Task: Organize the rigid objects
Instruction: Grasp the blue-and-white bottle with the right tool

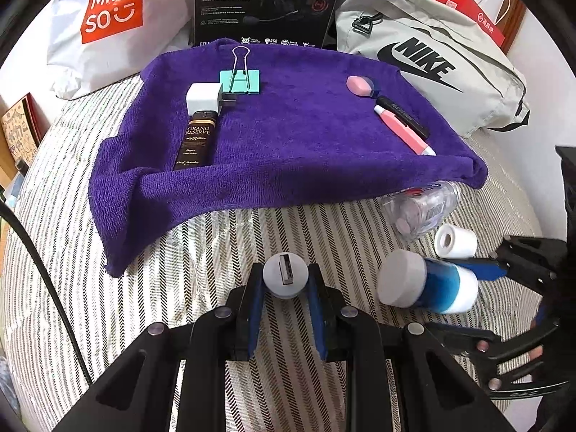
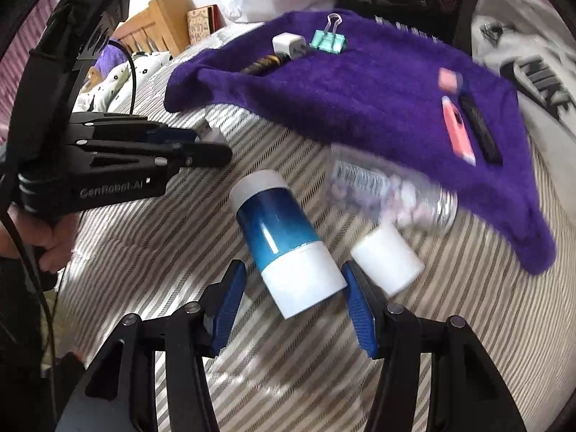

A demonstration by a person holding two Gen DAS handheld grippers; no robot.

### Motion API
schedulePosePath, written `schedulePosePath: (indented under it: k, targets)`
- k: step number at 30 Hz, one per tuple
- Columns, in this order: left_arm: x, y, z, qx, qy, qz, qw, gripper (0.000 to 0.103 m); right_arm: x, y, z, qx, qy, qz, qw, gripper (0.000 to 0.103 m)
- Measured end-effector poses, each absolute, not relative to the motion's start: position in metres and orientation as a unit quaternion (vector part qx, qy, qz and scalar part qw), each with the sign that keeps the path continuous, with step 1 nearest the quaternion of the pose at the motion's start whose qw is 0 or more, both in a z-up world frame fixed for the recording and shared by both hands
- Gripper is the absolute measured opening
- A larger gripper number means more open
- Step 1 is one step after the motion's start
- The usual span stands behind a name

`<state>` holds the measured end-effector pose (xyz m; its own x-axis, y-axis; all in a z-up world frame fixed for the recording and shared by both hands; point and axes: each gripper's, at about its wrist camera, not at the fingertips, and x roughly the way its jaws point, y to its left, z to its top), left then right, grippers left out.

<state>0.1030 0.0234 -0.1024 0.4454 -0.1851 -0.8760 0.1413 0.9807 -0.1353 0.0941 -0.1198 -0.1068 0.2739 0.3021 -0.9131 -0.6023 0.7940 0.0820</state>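
My left gripper (image 1: 285,270) is shut on a round white USB adapter (image 1: 285,282), plug facing forward, above the striped bedspread (image 1: 216,244). My right gripper (image 2: 293,268) is open and straddles a blue and white cylinder (image 2: 288,244); its right finger touches the cylinder, and a gap shows on the left. A small white roll (image 2: 387,259) and a clear pill bottle (image 2: 392,194) lie beside it. On the purple towel (image 1: 306,136) rest a white charger (image 1: 203,97), a teal binder clip (image 1: 240,81), a dark small bottle (image 1: 196,140), a pink eraser (image 1: 360,85), a pink pen (image 1: 403,129) and a black pen (image 1: 403,115).
Behind the towel stand a white shopping bag (image 1: 108,25), a black box (image 1: 266,3) and a grey Nike bag (image 1: 432,61). A black cable (image 1: 39,262) runs along the left. The towel's right corner drapes over the pill bottle. A wooden bed frame (image 2: 158,25) is at the far left.
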Motion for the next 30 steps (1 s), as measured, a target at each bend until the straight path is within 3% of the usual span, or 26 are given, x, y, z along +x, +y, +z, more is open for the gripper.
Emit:
schedulePosePath:
  k: [16, 22, 30]
  targets:
    - [0.103, 0.021, -0.102, -0.013, 0.517, -0.098, 0.85, 0.023, 0.055, -0.242, -0.101, 0.021, 0.566, 0.102, 0.818, 0.046]
    - [0.102, 0.024, -0.102, -0.024, 0.517, -0.101, 0.85, 0.023, 0.047, -0.222, -0.092, -0.063, 0.56, 0.139, 0.814, 0.048]
    - [0.103, 0.024, -0.102, -0.02, 0.521, -0.102, 0.847, 0.023, 0.076, -0.213, -0.097, -0.084, 0.564, 0.156, 0.806, 0.049]
